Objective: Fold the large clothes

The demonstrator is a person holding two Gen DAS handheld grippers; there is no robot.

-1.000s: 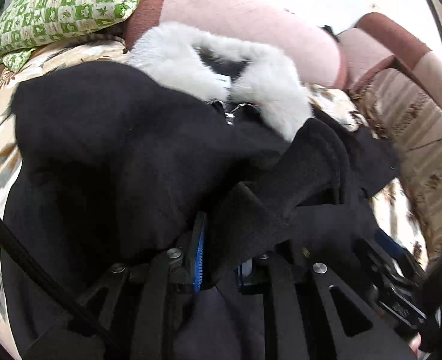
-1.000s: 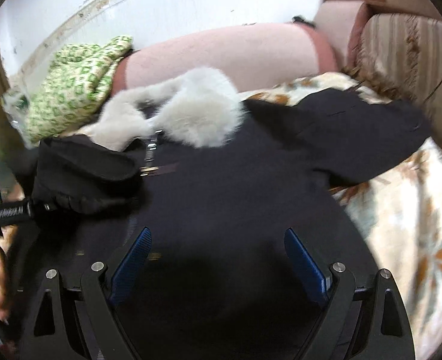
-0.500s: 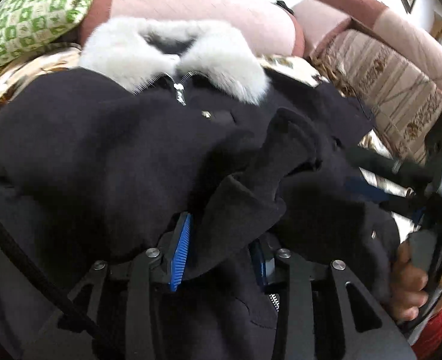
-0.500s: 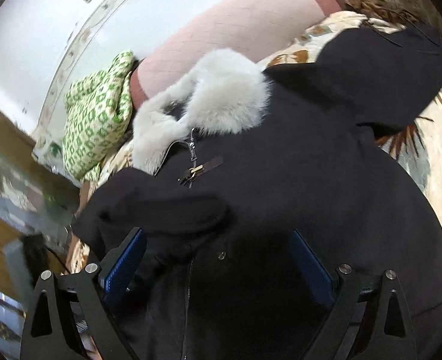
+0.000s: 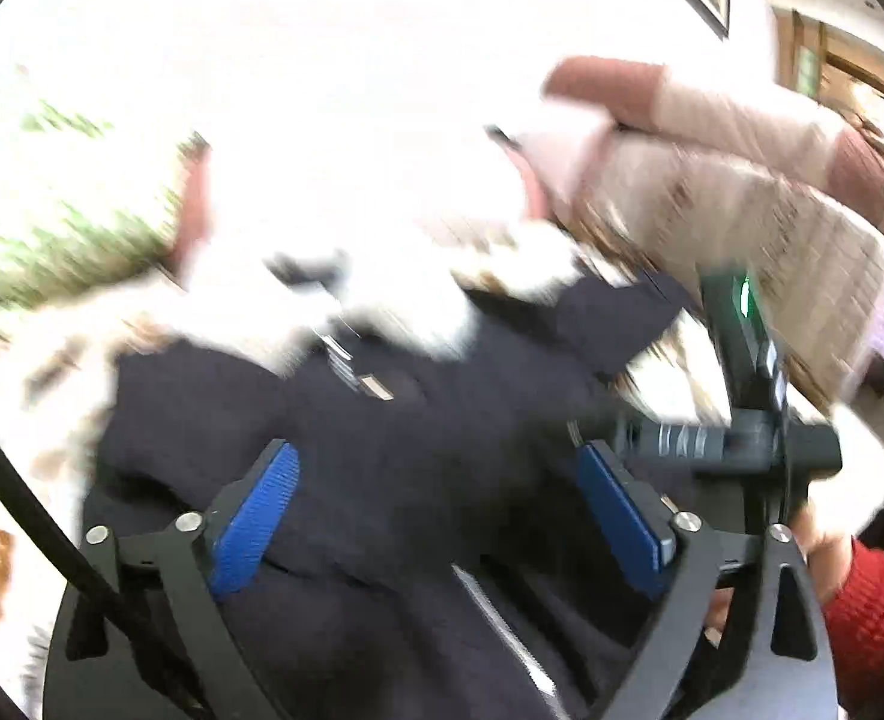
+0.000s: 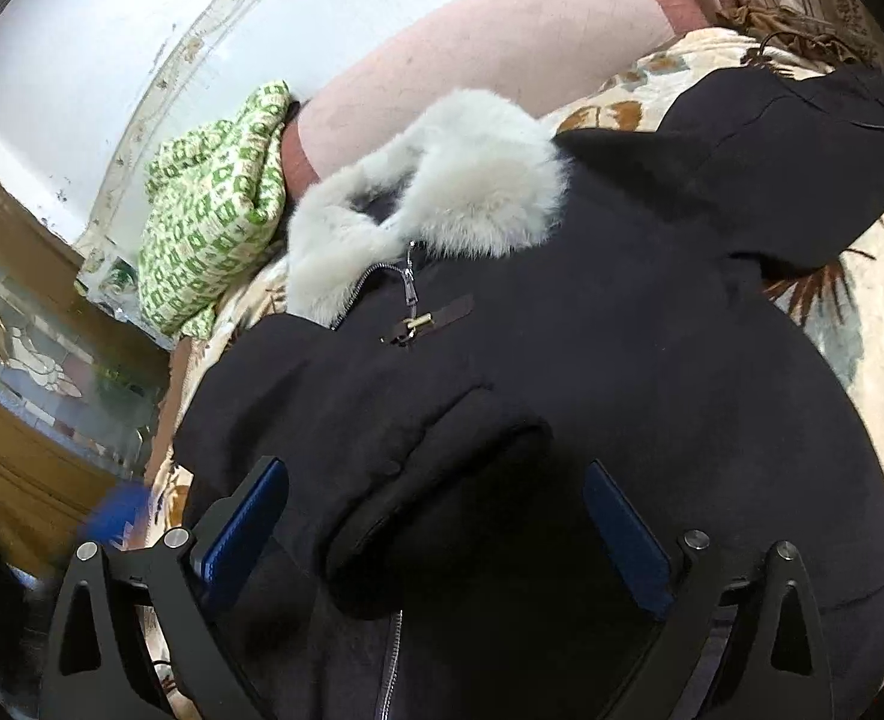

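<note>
A black coat (image 6: 622, 360) with a white fur collar (image 6: 442, 192) lies front-up on a floral-covered sofa. One sleeve (image 6: 429, 480) is folded across its chest. My right gripper (image 6: 435, 528) is open and empty, its blue pads either side of the folded sleeve's cuff. The left wrist view is blurred: my left gripper (image 5: 442, 516) is open and empty above the coat (image 5: 411, 450), with the collar (image 5: 381, 288) beyond. The right gripper's body (image 5: 742, 438) shows at the right of that view.
A green patterned cushion (image 6: 213, 204) lies at the sofa's left end against a pink bolster (image 6: 490, 54). The floral sofa cover (image 6: 862, 348) shows right of the coat. A wooden and glass cabinet (image 6: 33, 372) stands at the left. A hand in a red sleeve (image 5: 862, 600) holds the right gripper.
My left gripper has let go of the sleeve, opened wide and pulled back. The sleeve now lies folded across the coat's chest. The right gripper has stayed open.
</note>
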